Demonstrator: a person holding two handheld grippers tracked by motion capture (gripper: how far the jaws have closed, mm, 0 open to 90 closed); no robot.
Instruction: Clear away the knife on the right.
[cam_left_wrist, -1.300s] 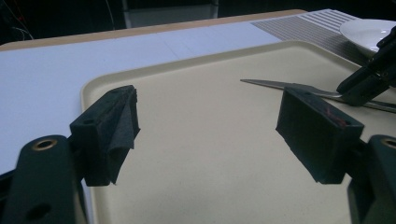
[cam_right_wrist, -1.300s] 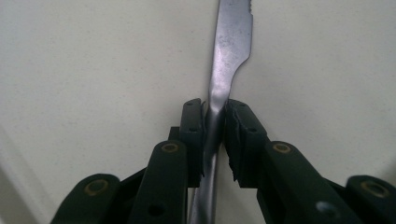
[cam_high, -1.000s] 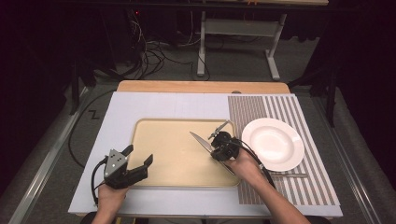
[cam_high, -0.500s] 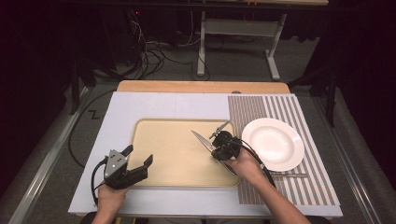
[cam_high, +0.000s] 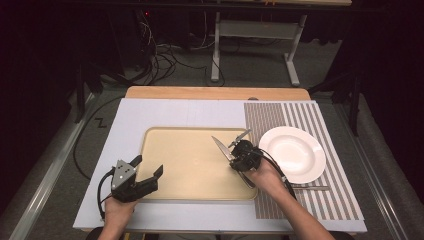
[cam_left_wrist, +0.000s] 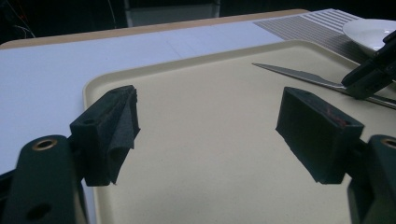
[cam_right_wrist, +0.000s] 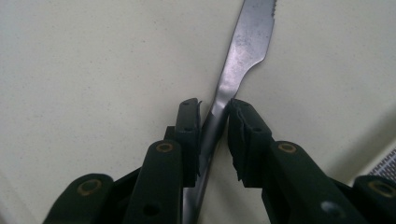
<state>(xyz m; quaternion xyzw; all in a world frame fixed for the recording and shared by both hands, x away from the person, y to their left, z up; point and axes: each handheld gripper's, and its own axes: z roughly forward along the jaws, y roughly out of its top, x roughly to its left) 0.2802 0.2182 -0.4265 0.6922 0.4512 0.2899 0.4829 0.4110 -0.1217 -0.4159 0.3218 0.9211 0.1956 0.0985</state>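
Your right tongs (cam_high: 239, 150) sit over the right part of the tray (cam_high: 165, 137), near its right rim. The knife (cam_high: 221, 149) lies flat on the tray, blade pointing toward the far left, handle running back under your right hand (cam_high: 265, 174).

In the right gripper view the knife (cam_right_wrist: 233, 84) passes between the 2 jaws at the neck, where the blade narrows into the handle. The right tongs (cam_right_wrist: 213, 140) have just been opening. A narrow gap shows on each side of the metal, so the pads look clear of it or barely brushing; the knife is between them but not clamped. The serrated tip reaches the top edge of that view.

Your left tongs (cam_high: 148, 168) hang at the tray's near-left corner, jaws wide apart, nothing between them. In the left gripper view the left tongs (cam_left_wrist: 205, 135) frame bare tray (cam_left_wrist: 196, 186); the knife (cam_left_wrist: 299, 75) shows at far right with the other gripper's jaw on it.

The plate (cam_high: 292, 154) stands on the striped mat (cam_high: 280, 117), just right of the tray and just beside your right hand. A slim piece of cutlery (cam_high: 310, 188) lies on the mat near the plate's near edge; I cannot tell which kind. Tray and mat rest on a white sheet (cam_high: 150, 112) over the table (cam_high: 215, 93).
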